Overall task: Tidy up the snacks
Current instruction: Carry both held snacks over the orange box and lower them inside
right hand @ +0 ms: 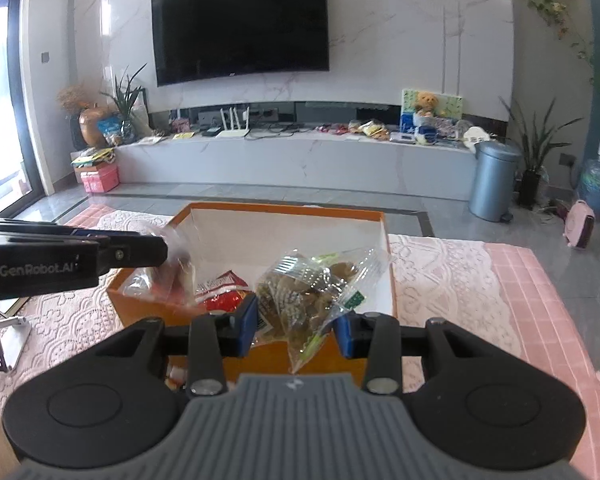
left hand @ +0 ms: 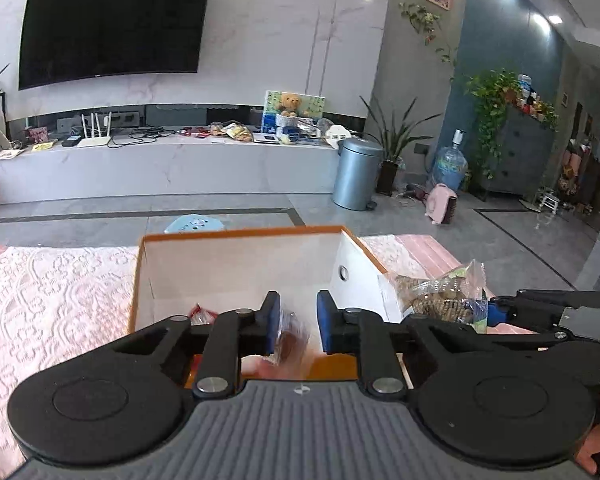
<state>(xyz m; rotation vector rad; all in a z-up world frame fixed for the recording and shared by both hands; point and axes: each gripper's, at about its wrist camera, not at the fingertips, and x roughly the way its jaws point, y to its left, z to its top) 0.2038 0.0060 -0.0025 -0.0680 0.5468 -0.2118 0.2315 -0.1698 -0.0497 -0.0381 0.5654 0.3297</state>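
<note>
Left gripper (left hand: 298,320) clamped on small clear packet (left hand: 290,336) with something brown inside; packet blurred, so exact bite on the film not readable. Right gripper (right hand: 296,326) closed on larger clear bag (right hand: 300,292) of brown pieces with green print, jaws standing wider, pads pressing crumpled film rather than contents. Both snacks held above orange box (right hand: 284,209), near its front wall, not yet resting inside. Already in box: red packet (right hand: 224,294) and, beside it, another clear wrapper, partly hidden. Box sitting on pink lace cloth (right hand: 440,280) over the table. Risks, as judged from here: slick film slipping out of the left pads, since the grip seems to catch only wrapper; would drop short, possibly onto the near rim or the cloth. Larger bag hanging with its weight below and forward of the pads; likely to slide or swing free under any quick tilt, and a tail of it already dangling outside the front wall. Harder squeeze no cure: would crush the brown pieces. Grippers close side by side over one opening; risk of fingers knocking together or snagging each other's wrapper if both released at the same spot. Light box perhaps nudged along the cloth by a low pass over its rim.
</note>
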